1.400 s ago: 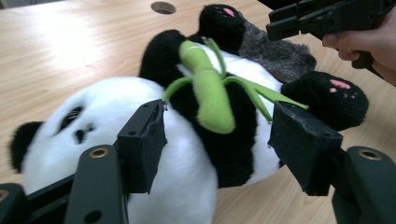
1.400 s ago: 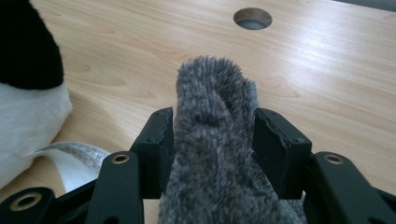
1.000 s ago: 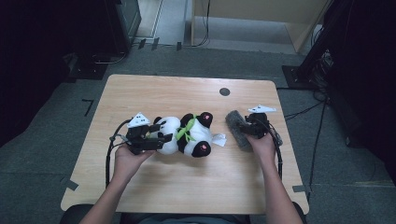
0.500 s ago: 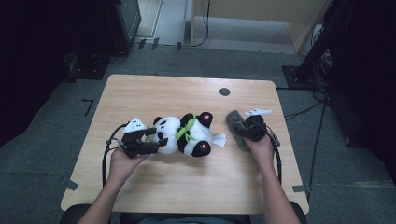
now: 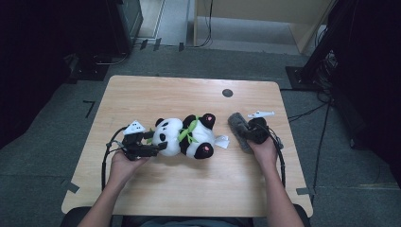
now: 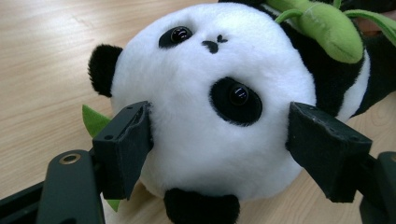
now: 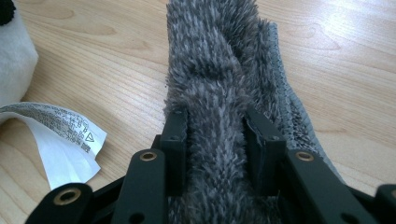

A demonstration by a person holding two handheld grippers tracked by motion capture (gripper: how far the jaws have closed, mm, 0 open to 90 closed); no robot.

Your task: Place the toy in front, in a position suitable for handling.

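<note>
Writing: a white care tag (image 7: pixel 56 135) lies flat on the desk (image 5: pixel 189 94) beside the panda's rear; it bears small print and a triangle symbol, too fine to read. No brand legible on the toy or cloth.

Plush panda (image 5: pixel 185 136) lies on its back near the desk's middle, head toward the left gripper (image 5: pixel 150 142), a green plush bamboo sprig (image 6: pixel 327 28) across its chest. Left fingers (image 6: pixel 123 149) stand on either side of the head; they have just been opening, the left one against the fur, the right one with a narrow gap, so no grip.

Grey fuzzy cloth (image 7: pixel 219 70) lies on the desk just right of the panda. Right gripper (image 5: pixel 246 135) has its fingers (image 7: pixel 175 140) pinched on a raised fold of the cloth; they have just been closing, and the pile bulges between them.

Room: far half of the desk bare apart from a dark round spot (image 5: pixel 227 92). Near edge open in front of both hands. Cloth sits well in from the right edge.
</note>
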